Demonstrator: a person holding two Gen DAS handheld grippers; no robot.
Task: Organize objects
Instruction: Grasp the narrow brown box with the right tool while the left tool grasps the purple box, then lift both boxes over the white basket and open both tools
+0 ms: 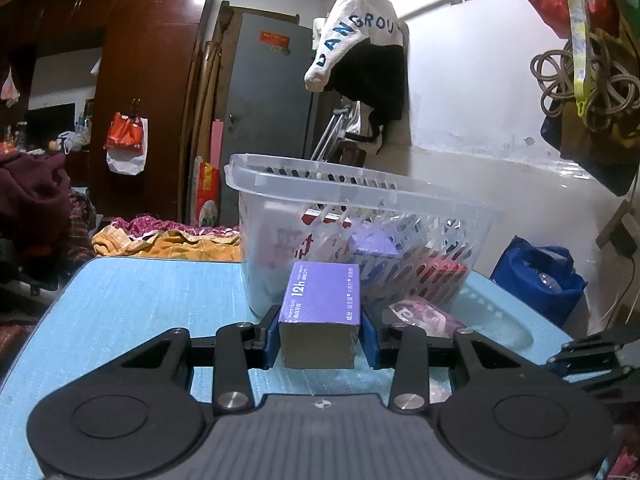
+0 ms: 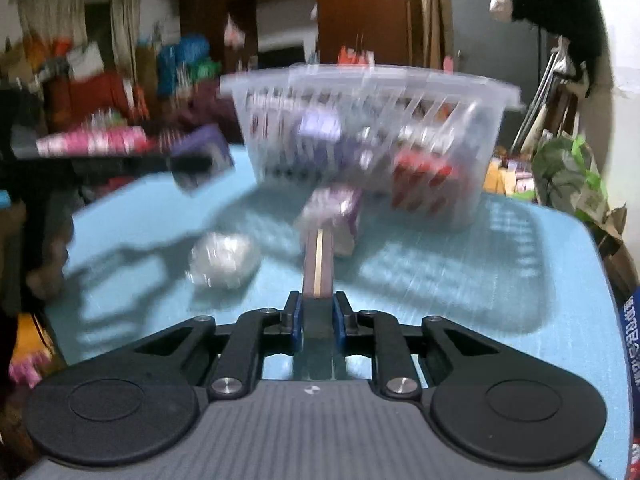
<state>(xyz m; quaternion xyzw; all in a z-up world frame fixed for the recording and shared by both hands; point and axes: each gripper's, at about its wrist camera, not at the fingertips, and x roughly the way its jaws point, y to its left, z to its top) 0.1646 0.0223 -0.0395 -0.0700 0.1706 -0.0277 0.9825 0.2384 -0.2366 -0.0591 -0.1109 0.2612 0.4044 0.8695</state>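
Both grippers grip boxes over the blue table [image 1: 132, 300], in front of the clear basket [image 1: 360, 204].

The table fills the lower half of both views. The basket stands on it at 12 o'clock from each gripper, holding purple and red boxes behind its slotted wall. In the left view a pink packet [image 1: 424, 314] lies on the table at the basket's foot, at 2 o'clock from the left gripper [image 1: 320, 340]. That gripper's blue pads are pressed against both sides of a purple box [image 1: 320, 300], held just in front of the basket. The right view is blurred: a silver ball [image 2: 224, 260] sits on the table at 10 o'clock from the right gripper [image 2: 318, 320], whose jaws are narrow, clamped on a thin dark box [image 2: 318, 264] with a gold stripe pointing toward the basket.
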